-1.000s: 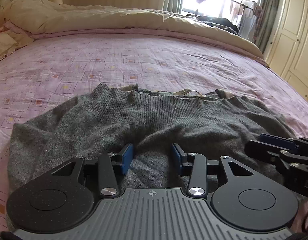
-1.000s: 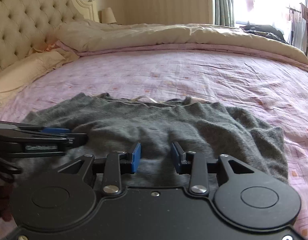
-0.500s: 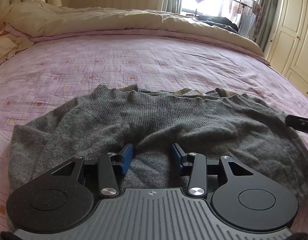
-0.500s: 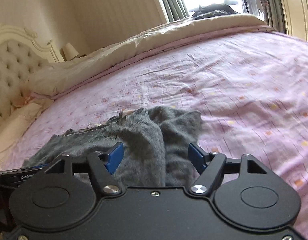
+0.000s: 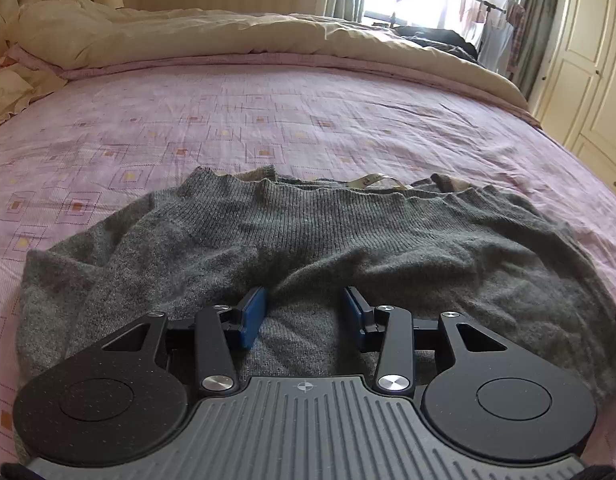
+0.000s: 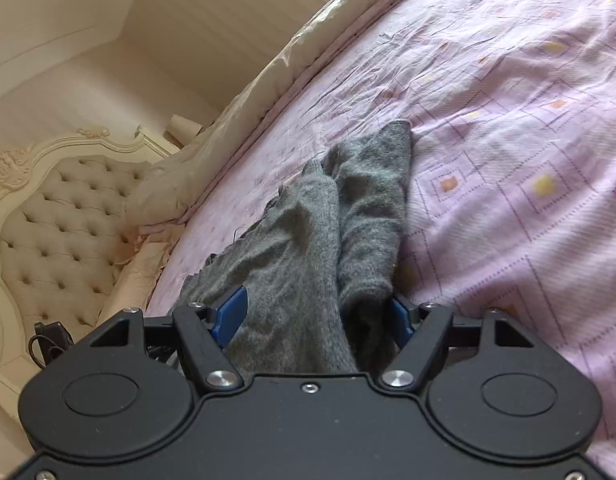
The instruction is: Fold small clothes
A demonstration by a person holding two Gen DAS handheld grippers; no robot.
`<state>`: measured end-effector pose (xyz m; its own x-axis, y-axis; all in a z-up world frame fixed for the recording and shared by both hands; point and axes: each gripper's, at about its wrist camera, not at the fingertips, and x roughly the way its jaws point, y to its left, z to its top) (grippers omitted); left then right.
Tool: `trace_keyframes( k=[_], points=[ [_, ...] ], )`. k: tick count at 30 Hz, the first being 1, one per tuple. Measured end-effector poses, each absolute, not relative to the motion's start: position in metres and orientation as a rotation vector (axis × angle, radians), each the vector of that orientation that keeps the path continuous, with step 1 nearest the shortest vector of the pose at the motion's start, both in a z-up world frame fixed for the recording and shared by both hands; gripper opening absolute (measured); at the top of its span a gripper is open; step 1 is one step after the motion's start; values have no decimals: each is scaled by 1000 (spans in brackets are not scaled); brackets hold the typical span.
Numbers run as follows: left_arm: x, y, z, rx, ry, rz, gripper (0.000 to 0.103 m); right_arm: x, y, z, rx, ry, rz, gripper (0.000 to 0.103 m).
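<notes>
Your right tongs (image 6: 314, 316) straddle a bunched end of the grey sweater (image 5: 308, 248), blue pads half hidden, grip unclear. Your left tongs (image 5: 304, 316) gape over its near hem. It lies crosswise on the bed (image 5: 308, 120), ribbed edge toward the far side.

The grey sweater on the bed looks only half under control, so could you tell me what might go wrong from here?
1. The right gripper is open around a thick bunched fold of the grey sweater; closing could catch uneven layers, and the fold may skew.
2. The left gripper is open over the near edge, so nothing pins the sweater and it could drag across the pink bedsheet.
</notes>
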<state>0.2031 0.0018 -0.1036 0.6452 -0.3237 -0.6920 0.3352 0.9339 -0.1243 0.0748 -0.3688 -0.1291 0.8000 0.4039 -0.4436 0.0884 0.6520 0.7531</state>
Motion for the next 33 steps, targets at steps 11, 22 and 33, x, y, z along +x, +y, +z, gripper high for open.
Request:
trace_keyframes(
  k=[11,22,33],
  points=[
    [233,-20,-69,-58,849,-437,40,78,-370,-132,850,603,226,71],
    [242,-89,-103,213,837,-452,43,75,-374,-134,863,598,241,71],
    [205,-55,-68,81,858,-518,42,82,-385,-134,915,637,246,71]
  ],
)
